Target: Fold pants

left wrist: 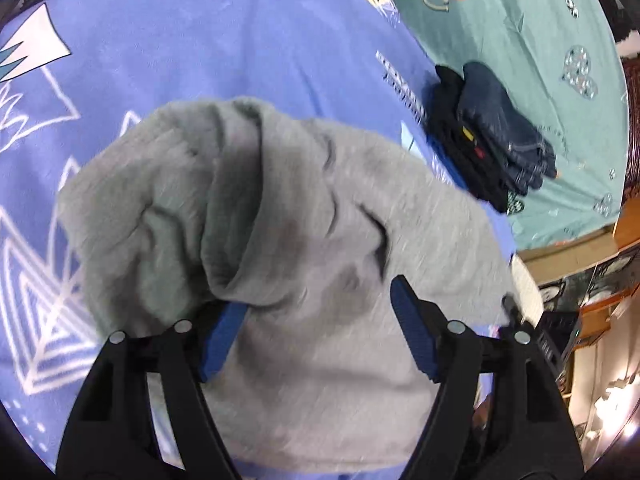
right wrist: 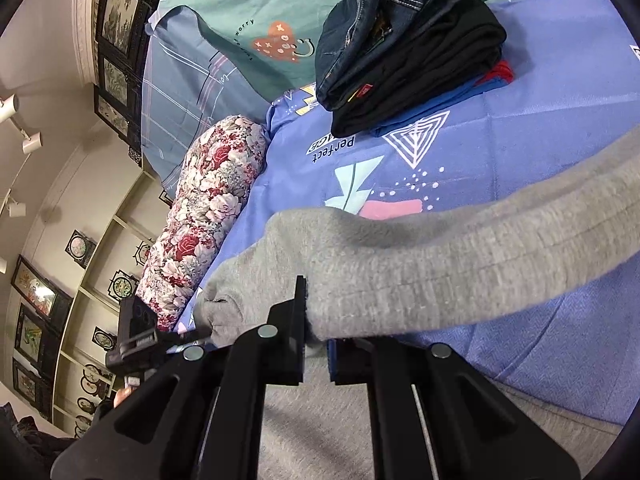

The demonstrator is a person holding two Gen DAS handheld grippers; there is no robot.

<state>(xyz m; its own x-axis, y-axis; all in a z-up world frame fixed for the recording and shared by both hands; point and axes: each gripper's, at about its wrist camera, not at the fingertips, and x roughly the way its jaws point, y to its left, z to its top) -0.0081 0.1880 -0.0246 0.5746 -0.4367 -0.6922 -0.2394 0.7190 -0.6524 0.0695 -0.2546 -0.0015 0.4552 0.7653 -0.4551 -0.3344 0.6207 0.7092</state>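
Black right gripper (right wrist: 316, 336) pinches soft grey fleece pants (right wrist: 400, 264) stretching rightward; left gripper (left wrist: 320, 328) straddles them, spread wide, gripping nothing.

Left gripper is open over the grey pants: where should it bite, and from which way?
Take the thick rolled fold of the grey pants, just ahead of the left gripper. It stands up as a ridge, so the fingers can probably straddle it from above. The right gripper already pinches the other edge.
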